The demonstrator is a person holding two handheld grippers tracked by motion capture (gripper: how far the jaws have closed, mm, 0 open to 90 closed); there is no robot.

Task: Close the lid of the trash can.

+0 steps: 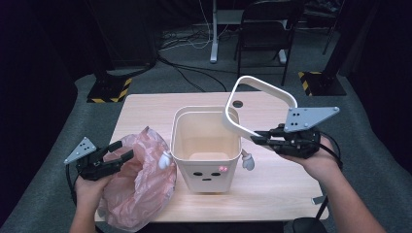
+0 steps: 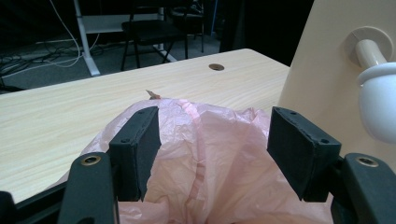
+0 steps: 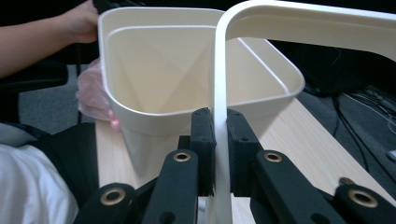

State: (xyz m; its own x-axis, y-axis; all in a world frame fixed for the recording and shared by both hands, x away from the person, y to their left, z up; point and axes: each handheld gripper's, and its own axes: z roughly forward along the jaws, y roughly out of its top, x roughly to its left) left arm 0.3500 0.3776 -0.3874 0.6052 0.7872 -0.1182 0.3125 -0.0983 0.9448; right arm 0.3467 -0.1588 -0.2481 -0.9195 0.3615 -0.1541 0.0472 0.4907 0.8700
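Note:
A cream bin (image 1: 206, 174) with a small face and two knob arms stands mid-table, empty inside (image 3: 154, 70). My right gripper (image 1: 257, 138) is shut on a white rectangular ring (image 1: 265, 87), held tilted above the bin's right rim. Its pads (image 3: 204, 140) clamp one thin side of the ring (image 3: 303, 18). A crumpled pink plastic bag (image 1: 141, 184) lies left of the bin. My left gripper (image 1: 121, 150) hovers over it, open. The bag (image 2: 210, 154) bulges between the wide jaws of the left gripper (image 2: 215, 135), and the bin's wall (image 2: 327, 56) and one knob arm (image 2: 378, 100) are close on the right.
The wooden table (image 1: 145, 109) has a cable hole (image 1: 237, 104) behind the bin. Beyond it stand a black folding chair (image 1: 267, 29), a white desk leg (image 1: 214, 34) and two stand bases with hazard stripes (image 1: 109, 90). The person's left hand (image 3: 81, 21) is near the bin's far rim.

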